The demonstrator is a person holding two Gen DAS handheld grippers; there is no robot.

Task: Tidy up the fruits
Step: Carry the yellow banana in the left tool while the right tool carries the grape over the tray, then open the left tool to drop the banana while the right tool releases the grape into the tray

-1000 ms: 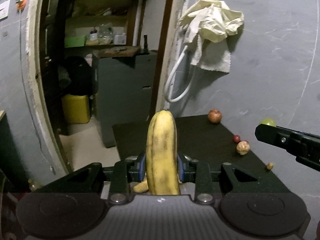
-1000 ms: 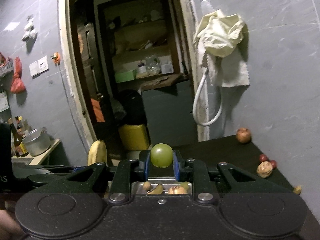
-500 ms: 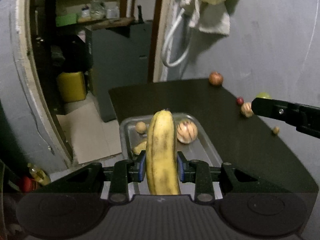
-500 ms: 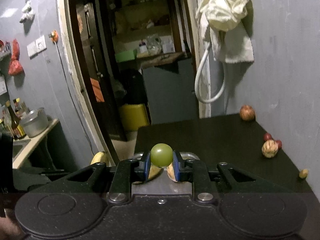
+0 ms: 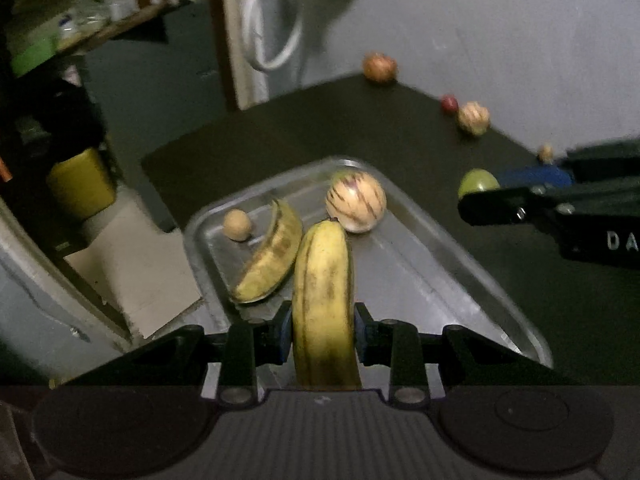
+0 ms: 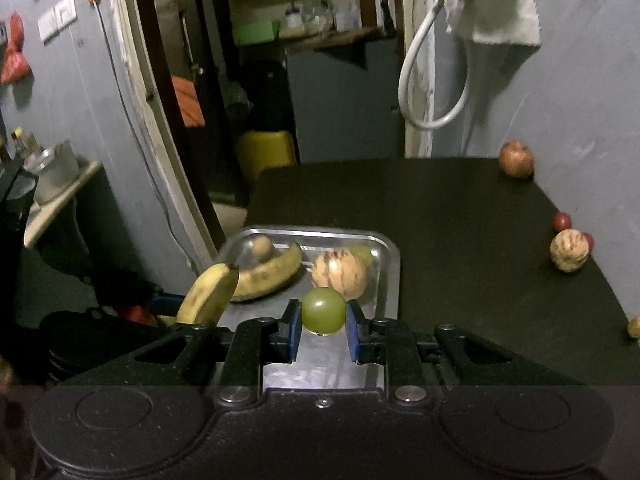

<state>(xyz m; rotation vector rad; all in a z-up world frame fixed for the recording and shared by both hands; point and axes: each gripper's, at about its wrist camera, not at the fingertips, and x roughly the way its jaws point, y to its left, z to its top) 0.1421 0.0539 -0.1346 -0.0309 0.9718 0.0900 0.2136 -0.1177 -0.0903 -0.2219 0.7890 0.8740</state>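
Metal tray (image 5: 420,240): two bananas (image 5: 324,304), one striped melon (image 5: 355,201).

Dim, grainy indoor light, motion blur throughout, fisheye bending and dark corners.

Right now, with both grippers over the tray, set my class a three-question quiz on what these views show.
1. True or false: the left gripper grips a banana.
2. Which fruit is in the right gripper? A. red apple B. green grape C. striped melon
3. Fill in: the metal tray already holds a round tan fruit, a striped melon and a second ____.

Key: 1 true; 2 B; 3 banana.
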